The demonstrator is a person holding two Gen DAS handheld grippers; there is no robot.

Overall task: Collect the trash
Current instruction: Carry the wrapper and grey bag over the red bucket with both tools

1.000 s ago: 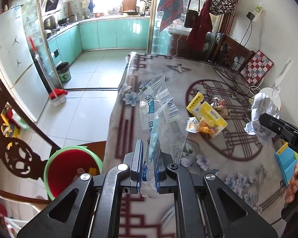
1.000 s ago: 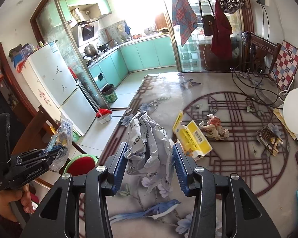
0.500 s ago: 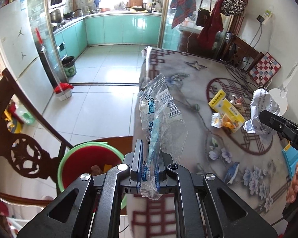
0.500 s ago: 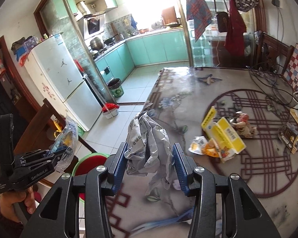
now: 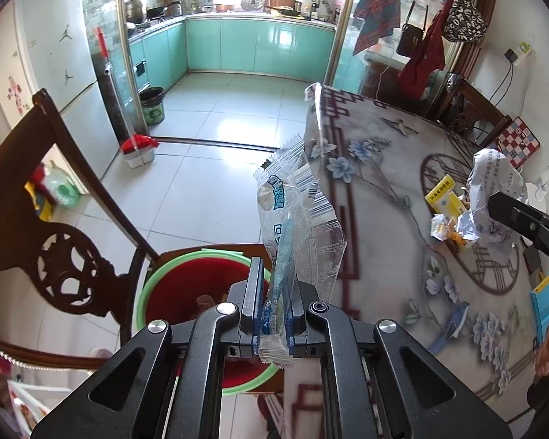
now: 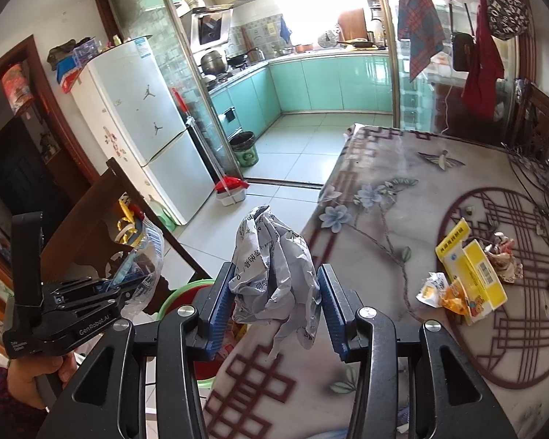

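Note:
My left gripper (image 5: pixel 273 303) is shut on a clear plastic wrapper (image 5: pixel 296 216) with blue print, which stands up from the pads. It hangs over the red bin with a green rim (image 5: pixel 186 285) beside the table's corner. My right gripper (image 6: pixel 274 301) is shut on a crumpled printed paper ball (image 6: pixel 274 267), held above the table's left edge; the bin (image 6: pixel 179 292) shows just left of it. In the left wrist view that paper ball (image 5: pixel 494 190) appears at the far right. A yellow box (image 6: pixel 472 270) and small orange wrappers (image 6: pixel 446 292) lie on the table.
A dark carved wooden chair (image 5: pixel 66 256) stands against the bin's left side. The patterned tablecloth (image 6: pixel 402 219) covers the table; cables (image 6: pixel 538 183) trail at its far right. A small dark waste bin (image 5: pixel 152 105) and a red mop (image 5: pixel 137 146) stand on the tiled floor near the fridge (image 6: pixel 146 128).
Both grippers have swung left off the table's middle toward its corner. The red bin has come under the left gripper, and the yellow box has slid right in both views.

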